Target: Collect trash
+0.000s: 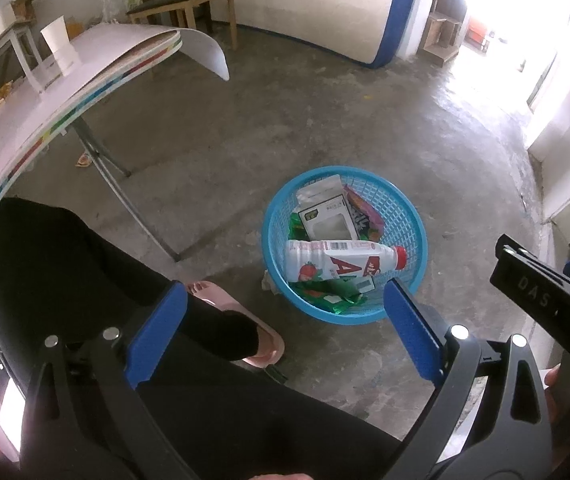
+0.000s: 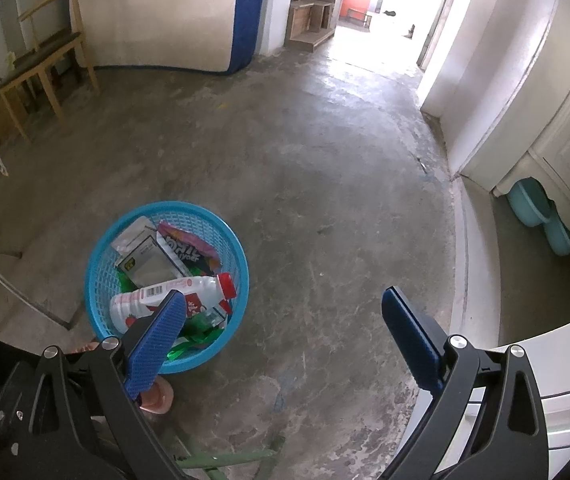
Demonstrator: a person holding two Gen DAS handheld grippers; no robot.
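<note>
While both grippers, left (image 1: 285, 322) and right (image 2: 283, 330), hold their jaws wide and empty, a blue basket (image 1: 415, 216) on the grey floor (image 1: 285, 120) holds a bottle (image 1: 341, 260), box (image 1: 325, 216) and wrappers (image 1: 337, 298)

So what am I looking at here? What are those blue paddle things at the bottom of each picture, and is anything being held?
These are no robot arms: a person holds a hand tool in each hand, each with a camera looking along its two blue jaws. One picture comes from the left gripper, the other from the right gripper. Both stand wide open and hold nothing. On the concrete floor sits a blue basket already holding trash: a white bottle with a red cap lying on its side, a box and green wrappers. In the left view you also see the person's dark-clothed leg, a pink slipper and a table bearing a paper cup.
</note>
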